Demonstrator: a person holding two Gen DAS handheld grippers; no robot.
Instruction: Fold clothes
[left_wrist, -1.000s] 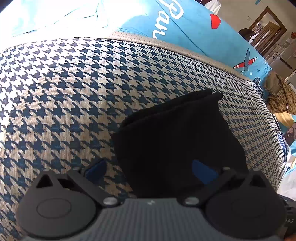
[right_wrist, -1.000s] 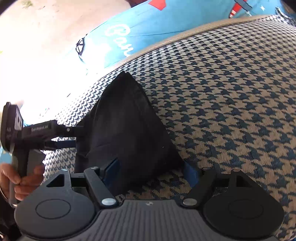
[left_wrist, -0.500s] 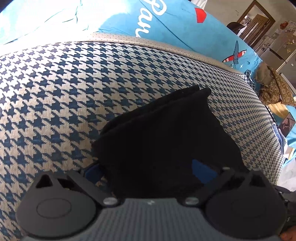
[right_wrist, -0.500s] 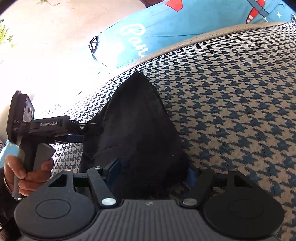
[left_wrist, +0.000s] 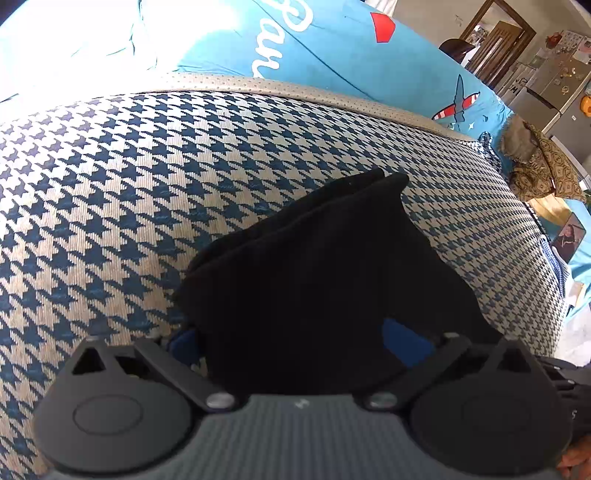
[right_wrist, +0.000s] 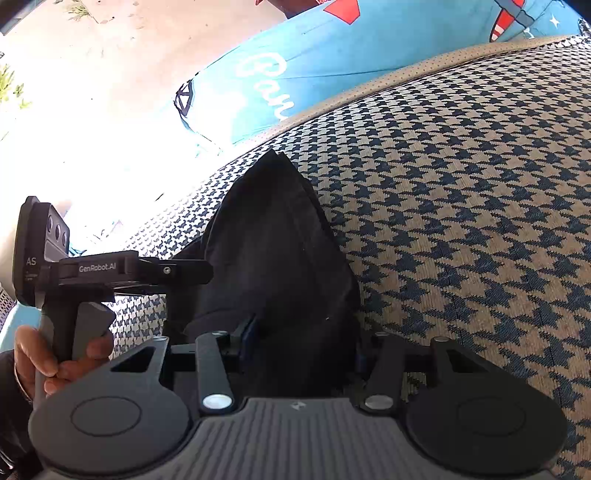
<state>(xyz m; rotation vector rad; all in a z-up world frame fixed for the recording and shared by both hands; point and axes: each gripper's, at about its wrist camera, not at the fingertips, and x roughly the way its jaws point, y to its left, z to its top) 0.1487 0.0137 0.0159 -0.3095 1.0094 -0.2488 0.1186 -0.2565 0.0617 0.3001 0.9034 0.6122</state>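
Black garment (left_wrist: 317, 288) folded into a compact layered bundle, lying on houndstooth cushion (left_wrist: 110, 192); stacked fold edges visible along its far upper side, far corner rising to a point (right_wrist: 273, 155) in right wrist view. Left hand-held gripper (left_wrist: 295, 339) fingers spread wide, blue pads either side of the bundle's near edge; cloth between them, left pad (left_wrist: 183, 341) just beside the fabric edge, right pad (left_wrist: 404, 341) lying over the cloth. Not clamped. Right hand-held gripper (right_wrist: 303, 343) fingers drawn in against the bundle's near end, fabric filling the gap between them; looks clamped on the garment. Left gripper body (right_wrist: 110, 269) seen in right wrist view at the bundle's left flank, held by a hand (right_wrist: 62, 362). Wide bare houndstooth surface left of the garment in left view and right of it in right view. Tan perforated trim (left_wrist: 295, 88) marking cushion's far edge; blue printed fabric (left_wrist: 332, 48) beyond it. Cushion's right edge dropping off near clutter (left_wrist: 535, 158) in background.
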